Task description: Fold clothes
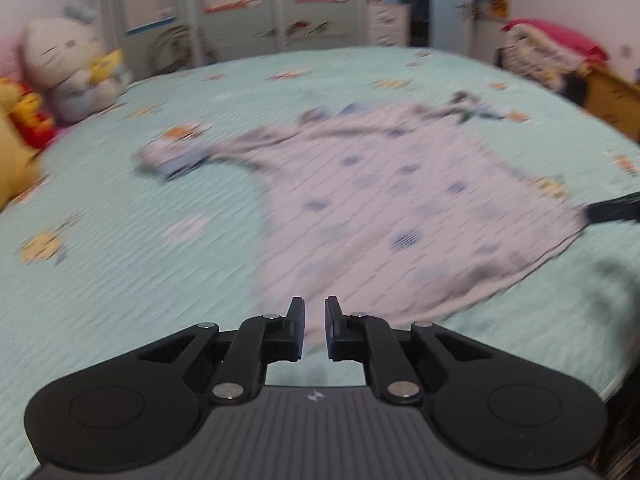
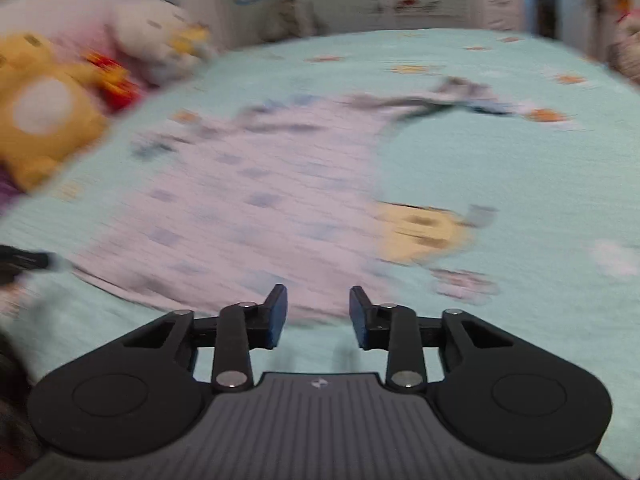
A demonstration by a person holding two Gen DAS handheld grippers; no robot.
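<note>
Left tool: jaws nearly closed, a narrow gap between them, and no cloth seen in that gap; empty as far as the blurred view allows. Right tool: jaws clearly apart, nothing between them. Both hang above the near hem of the shirt, a pale short-sleeved top with blue printed patches, spread flat on the bed, which has a mint cover. From the left tool the shirt lies ahead and to the right; from the right tool it lies ahead and to the left, so the two tools flank the hem, one near each lower corner. In the left view the right tool's tip shows at the shirt's right side edge. The shirt's long axis runs away from the tools, hem near, collar far, with one sleeve out to the left and the other to the right. Judgement: either hand is about equally near its own corner, and a fold hem-to-collar looks the natural next move. Open cover surrounds the shirt on all sides. Plush toys sit at the far left, well apart. The bed's near right edge lies close by the tools.
</note>
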